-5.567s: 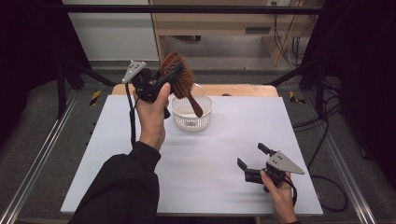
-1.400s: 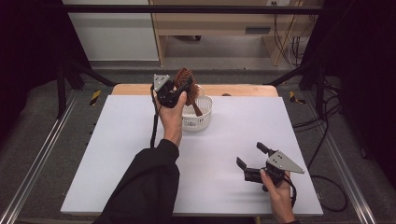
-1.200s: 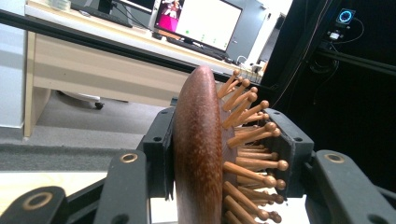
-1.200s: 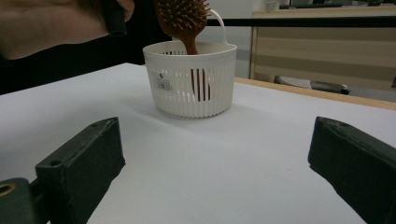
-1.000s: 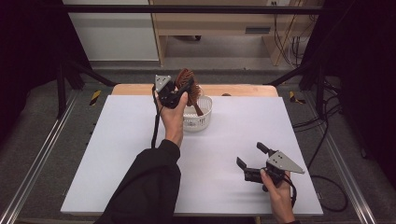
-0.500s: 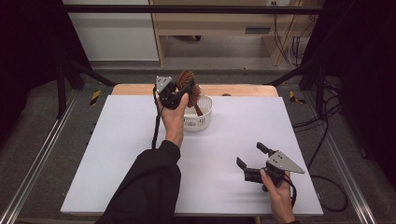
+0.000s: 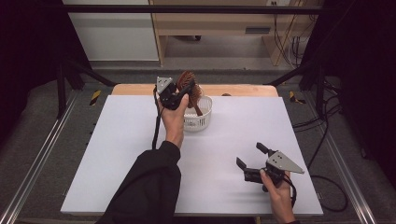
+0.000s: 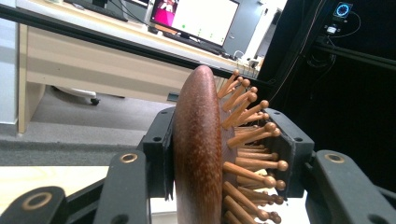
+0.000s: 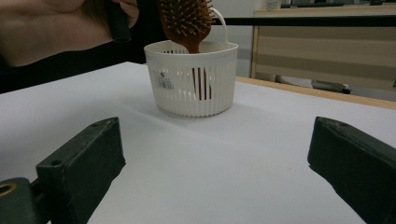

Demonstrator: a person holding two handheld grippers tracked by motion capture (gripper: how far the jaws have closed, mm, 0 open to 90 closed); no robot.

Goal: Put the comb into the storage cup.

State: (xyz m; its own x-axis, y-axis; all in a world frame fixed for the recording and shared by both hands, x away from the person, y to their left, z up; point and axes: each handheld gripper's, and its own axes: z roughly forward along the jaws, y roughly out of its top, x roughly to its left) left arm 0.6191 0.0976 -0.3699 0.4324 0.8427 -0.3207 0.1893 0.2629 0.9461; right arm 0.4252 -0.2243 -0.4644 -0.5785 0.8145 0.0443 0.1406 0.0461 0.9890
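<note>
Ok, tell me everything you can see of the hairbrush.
The hairbrush is a reddish-brown wooden paddle brush with a smooth rounded back and ball-tipped wooden bristles. The left gripper is shut on its head, one jaw on the back, the other on the bristles. It stands about upright, head up, handle down inside the white slotted basket at the table's far edge.

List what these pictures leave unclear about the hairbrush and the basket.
- Hairbrush handle: cut off by the bottom edge in the left gripper view.
- Handle tip: in the right gripper view the white basket wall hides whether it touches the bottom.
- Basket label: print too small to read.
- Left gripper: in the high view, the hand covers its grip on the brush.
</note>
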